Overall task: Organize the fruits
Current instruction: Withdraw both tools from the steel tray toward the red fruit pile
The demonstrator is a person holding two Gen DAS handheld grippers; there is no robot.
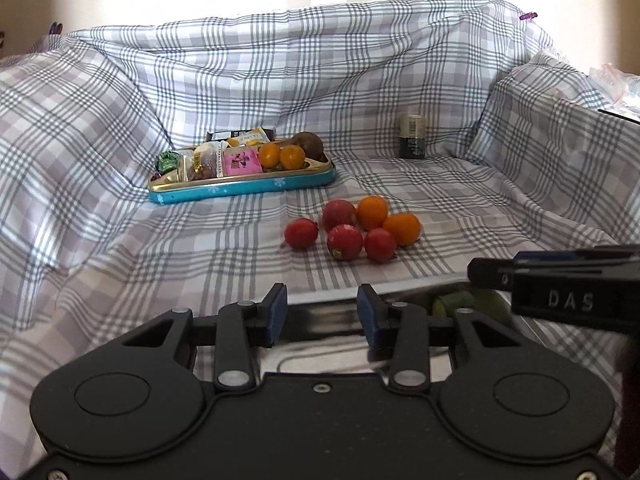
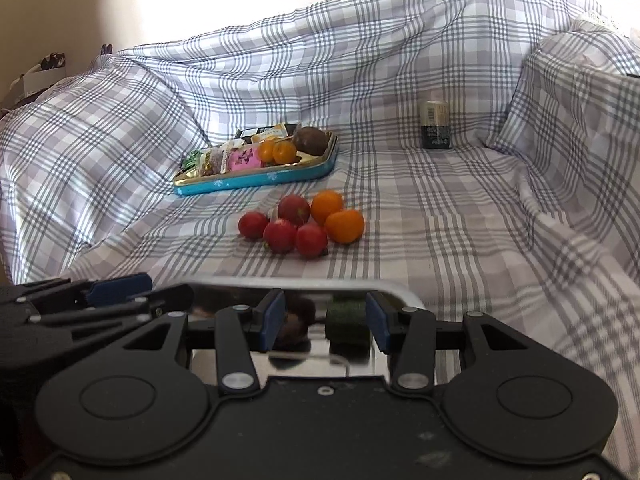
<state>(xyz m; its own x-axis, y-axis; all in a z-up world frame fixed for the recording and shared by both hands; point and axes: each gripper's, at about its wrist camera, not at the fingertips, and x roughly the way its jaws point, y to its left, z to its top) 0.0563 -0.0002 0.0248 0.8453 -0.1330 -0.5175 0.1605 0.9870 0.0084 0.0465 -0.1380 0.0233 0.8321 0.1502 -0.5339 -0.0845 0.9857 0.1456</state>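
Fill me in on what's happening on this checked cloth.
A person holds two grippers low over a shiny metal tray at the near edge. The left gripper and right gripper both stand open, gripping nothing. A green piece lies in that tray. Four red fruits and two orange fruits wait loose on the cloth, in front of a blue tin of snacks.
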